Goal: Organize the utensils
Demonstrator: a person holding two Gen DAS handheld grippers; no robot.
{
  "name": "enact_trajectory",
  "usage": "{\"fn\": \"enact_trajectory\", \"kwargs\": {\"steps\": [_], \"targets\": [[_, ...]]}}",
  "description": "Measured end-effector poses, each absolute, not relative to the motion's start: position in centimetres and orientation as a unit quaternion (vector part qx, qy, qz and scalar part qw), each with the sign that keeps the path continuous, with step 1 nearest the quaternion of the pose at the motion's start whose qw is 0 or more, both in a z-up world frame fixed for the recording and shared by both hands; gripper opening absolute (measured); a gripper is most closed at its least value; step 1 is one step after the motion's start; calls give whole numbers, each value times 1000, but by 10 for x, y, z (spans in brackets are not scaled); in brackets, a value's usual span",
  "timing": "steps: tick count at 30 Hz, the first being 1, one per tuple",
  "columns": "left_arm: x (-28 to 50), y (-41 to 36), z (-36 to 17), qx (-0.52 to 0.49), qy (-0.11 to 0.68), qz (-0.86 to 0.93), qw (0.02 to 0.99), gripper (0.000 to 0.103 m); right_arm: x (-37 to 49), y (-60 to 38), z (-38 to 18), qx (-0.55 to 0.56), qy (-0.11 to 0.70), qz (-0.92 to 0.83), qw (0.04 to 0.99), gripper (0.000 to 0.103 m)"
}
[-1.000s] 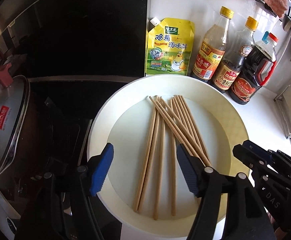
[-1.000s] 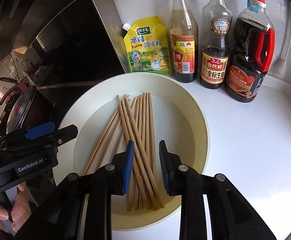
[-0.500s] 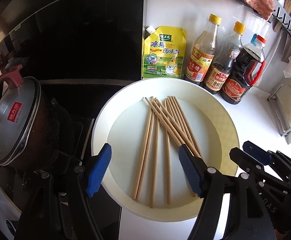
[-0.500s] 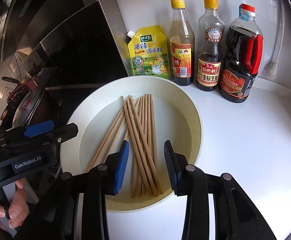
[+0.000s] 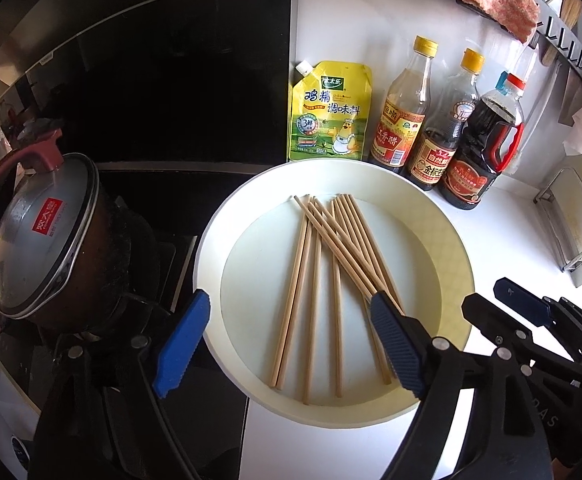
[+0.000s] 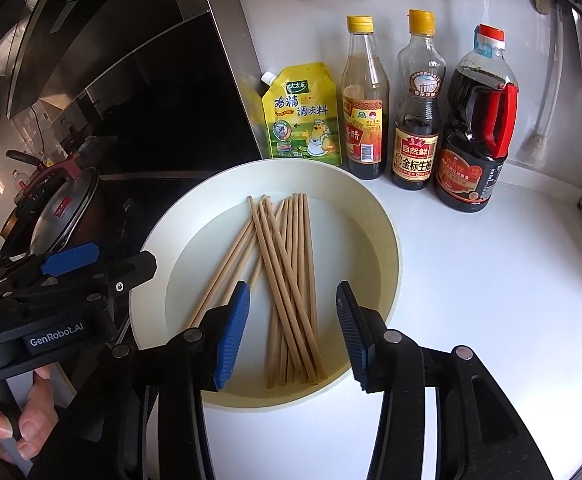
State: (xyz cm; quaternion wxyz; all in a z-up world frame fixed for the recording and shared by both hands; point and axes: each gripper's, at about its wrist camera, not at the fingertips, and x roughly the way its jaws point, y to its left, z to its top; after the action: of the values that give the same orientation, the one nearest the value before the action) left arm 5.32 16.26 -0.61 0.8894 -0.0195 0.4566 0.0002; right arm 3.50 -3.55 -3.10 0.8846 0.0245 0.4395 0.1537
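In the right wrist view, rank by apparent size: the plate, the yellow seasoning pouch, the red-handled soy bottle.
1. plate, by far the largest.
2. red-handled soy bottle.
3. yellow seasoning pouch.
Bottle and pouch stand in one row, so nearness hardly skews them.

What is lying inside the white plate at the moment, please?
A loose pile of wooden chopsticks lies in the white plate, several crossing. Their near ends are partly hidden in the left view.
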Motion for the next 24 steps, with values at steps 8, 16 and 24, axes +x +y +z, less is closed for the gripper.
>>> {"fn": "enact_trajectory", "kwargs": {"steps": [8,16,24], "targets": [[47,164,-2,-21,452,3,892,89,32,-38,-27,27,434,147,889,52],[46,163,0,-21,449,2,893,93,30,-42,-25,32,429,134,893,64],[45,162,-2,-20,452,0,892,94,28,-41,-25,28,432,130,892,69]]}}
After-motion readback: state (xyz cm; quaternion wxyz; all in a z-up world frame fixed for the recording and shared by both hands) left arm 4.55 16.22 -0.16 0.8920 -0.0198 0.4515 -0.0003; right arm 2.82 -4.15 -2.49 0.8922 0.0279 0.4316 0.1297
